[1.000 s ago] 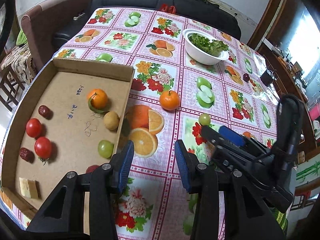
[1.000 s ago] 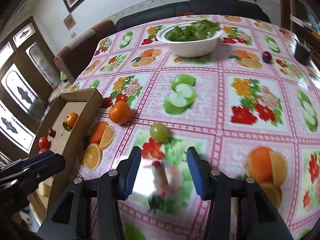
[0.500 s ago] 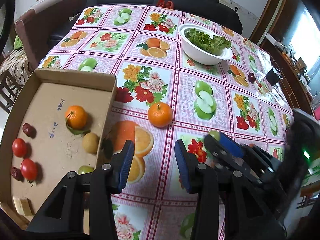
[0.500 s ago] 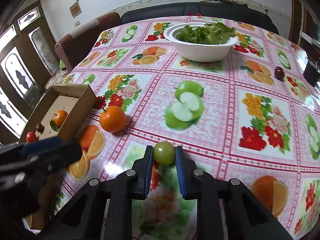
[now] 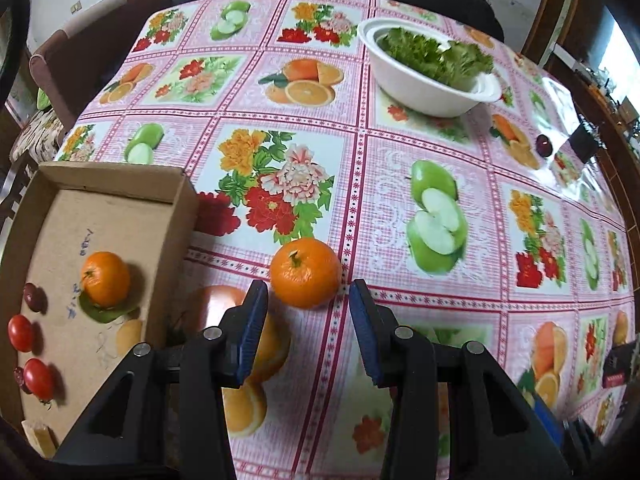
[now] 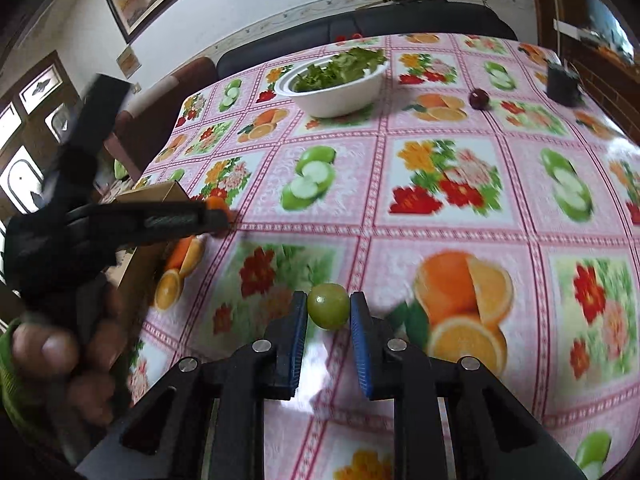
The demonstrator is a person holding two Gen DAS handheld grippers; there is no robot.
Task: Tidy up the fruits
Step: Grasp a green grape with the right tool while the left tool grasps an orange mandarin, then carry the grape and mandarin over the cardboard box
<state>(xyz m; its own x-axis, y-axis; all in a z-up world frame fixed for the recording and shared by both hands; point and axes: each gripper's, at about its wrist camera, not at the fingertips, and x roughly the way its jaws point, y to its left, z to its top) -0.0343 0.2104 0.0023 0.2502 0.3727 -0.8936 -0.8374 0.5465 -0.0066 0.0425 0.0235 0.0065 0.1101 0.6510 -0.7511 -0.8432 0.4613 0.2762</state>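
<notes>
Several fruits already lie in the shallow cardboard box (image 5: 182, 216) at the table's left edge: small glossy tomatoes (image 5: 20, 333), a dimpled orange (image 5: 105, 284). Left to gather: a round tangerine (image 5: 306, 272) just beyond the left gripper (image 5: 307, 334), whose jaws stand apart and empty; a smooth green fruit (image 6: 328, 306) pinched in the right gripper (image 6: 329, 334); a dark plum (image 6: 479, 98) near the slick, printed tablecloth's (image 5: 400, 168) far right edge.
</notes>
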